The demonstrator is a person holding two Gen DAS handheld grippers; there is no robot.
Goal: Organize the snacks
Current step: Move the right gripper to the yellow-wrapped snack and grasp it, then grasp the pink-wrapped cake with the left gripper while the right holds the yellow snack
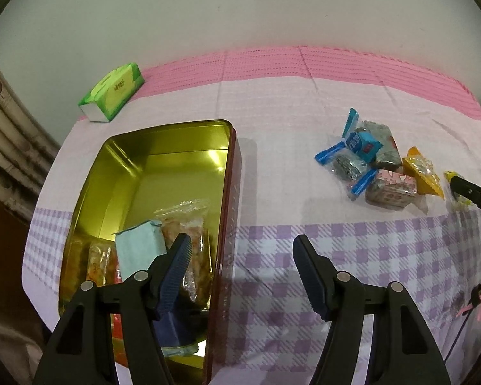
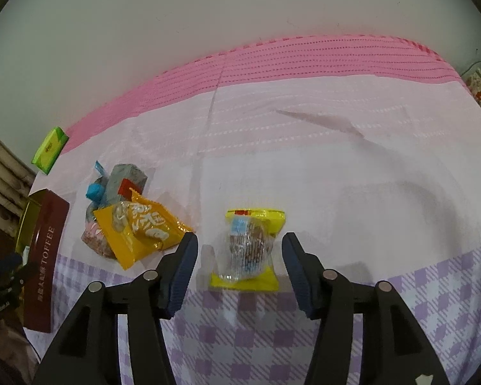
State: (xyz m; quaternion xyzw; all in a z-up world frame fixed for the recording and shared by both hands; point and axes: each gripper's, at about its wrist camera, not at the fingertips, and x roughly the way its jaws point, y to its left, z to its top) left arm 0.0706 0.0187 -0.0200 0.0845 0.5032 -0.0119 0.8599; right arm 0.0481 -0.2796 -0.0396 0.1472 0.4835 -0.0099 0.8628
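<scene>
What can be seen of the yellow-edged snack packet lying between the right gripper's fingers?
The snack packet is a small sealed pouch with yellow crimped ends and a clear crinkly plastic middle, showing a round brown cake with a blue label patch. It lies flat on the tablecloth near the purple checked band, apart from the snack pile. The right gripper is open, fingers on either side of it, not visibly touching. In the left wrist view it is mostly hidden.

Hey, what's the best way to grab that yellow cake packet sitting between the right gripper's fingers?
Grip the yellow cake packet across its bulging clear middle, coming straight down. It lies flat on the tablecloth, and the open right gripper already straddles its sides; the flat crimped ends would probably slip.
</scene>
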